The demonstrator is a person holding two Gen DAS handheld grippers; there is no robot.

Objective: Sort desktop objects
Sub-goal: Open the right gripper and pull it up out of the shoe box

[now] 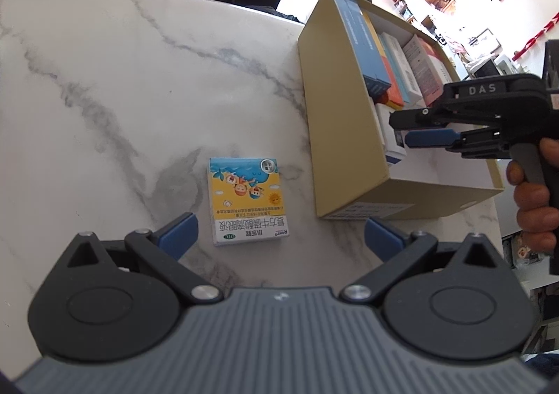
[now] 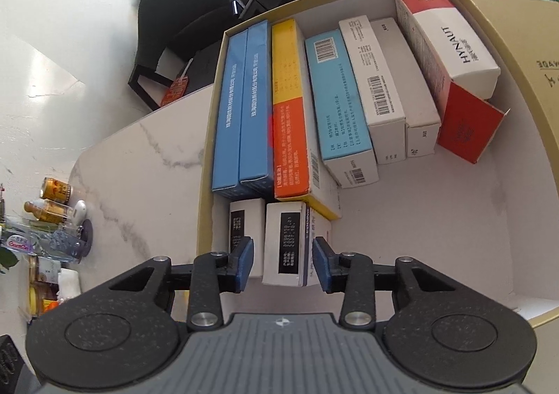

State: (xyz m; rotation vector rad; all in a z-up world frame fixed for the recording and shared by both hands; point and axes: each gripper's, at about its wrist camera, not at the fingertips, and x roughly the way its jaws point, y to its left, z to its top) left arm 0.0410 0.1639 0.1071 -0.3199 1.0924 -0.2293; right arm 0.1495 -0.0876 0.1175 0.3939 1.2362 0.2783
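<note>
Right tool [image 2: 283, 263] tilts into tray [image 2: 206, 135], pads slack beside white box [image 2: 293, 243].

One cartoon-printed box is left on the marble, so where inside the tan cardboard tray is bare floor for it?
Bare floor: tray's near right, bordered by the red-and-white HYNAUT carton and the barcoded white cartons. Crowded: left side, blue cartons down to the white carton between the right claw.

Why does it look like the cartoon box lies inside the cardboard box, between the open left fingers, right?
Not inside: the left wrist view shows the cartoon box on the marble table, beside the cardboard box. It does lie ahead of the open left fingers.
</note>
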